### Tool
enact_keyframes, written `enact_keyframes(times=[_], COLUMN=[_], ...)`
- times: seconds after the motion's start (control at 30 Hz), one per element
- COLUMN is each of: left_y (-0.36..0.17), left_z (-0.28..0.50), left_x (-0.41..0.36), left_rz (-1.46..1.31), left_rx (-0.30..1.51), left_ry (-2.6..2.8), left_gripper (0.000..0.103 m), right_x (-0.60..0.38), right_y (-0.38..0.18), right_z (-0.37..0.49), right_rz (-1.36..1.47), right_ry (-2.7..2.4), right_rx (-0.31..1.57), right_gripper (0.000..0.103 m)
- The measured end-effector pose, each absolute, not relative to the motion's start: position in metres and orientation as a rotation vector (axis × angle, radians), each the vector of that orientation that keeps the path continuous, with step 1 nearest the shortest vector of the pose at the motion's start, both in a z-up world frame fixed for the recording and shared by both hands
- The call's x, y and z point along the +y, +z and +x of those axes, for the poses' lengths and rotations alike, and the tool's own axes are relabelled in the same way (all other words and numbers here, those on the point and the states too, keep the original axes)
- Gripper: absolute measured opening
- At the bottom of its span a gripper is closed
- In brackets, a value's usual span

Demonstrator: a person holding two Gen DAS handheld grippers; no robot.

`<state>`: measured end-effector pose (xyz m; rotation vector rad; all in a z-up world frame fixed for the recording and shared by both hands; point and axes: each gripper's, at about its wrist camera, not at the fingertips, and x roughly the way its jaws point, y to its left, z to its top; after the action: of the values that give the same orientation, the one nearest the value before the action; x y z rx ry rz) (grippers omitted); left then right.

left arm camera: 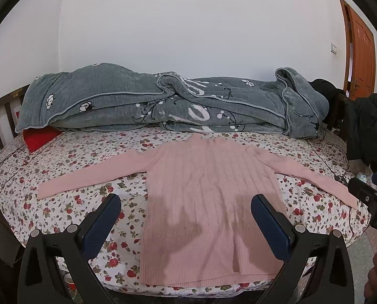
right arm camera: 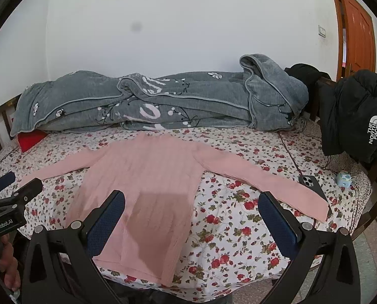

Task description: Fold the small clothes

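A pink ribbed sweater [left arm camera: 203, 190] lies flat on the floral bed sheet [left arm camera: 62, 202], collar toward the wall, both sleeves spread out sideways. It also shows in the right wrist view [right arm camera: 143, 185]. My left gripper [left arm camera: 186, 202] is open and empty, hovering above the sweater's lower body. My right gripper [right arm camera: 192, 200] is open and empty, above the sweater's right hem side and the sheet [right arm camera: 239, 228]. The right gripper also shows at the right edge of the left wrist view [left arm camera: 373, 195], and the left gripper at the left edge of the right wrist view [right arm camera: 14, 192].
A rolled grey quilt [left arm camera: 163, 103] lies along the wall behind the sweater. A red cushion [left arm camera: 40, 138] pokes out at its left. A black jacket [right arm camera: 358, 116] hangs at the right. A phone [right arm camera: 312, 185] and a small blue object [right arm camera: 344, 178] lie by the right sleeve's end.
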<state>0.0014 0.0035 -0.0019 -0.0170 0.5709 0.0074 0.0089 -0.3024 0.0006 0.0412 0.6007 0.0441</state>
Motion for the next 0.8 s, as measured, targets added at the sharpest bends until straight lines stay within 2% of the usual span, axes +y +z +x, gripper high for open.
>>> enact_keyframes(times=[0.8], left_y=[0.0045], left_z=[-0.0005], left_x=[0.0006], left_rz=[-0.026], left_rx=[0.568], left_ry=[-0.002], left_gripper=[0.103], right_x=[-0.3062], right_y=[0.0013], right_z=[0.0059], right_rz=[0.061], right_ry=[0.052], right_rx=[0.599], right_gripper=[0.103])
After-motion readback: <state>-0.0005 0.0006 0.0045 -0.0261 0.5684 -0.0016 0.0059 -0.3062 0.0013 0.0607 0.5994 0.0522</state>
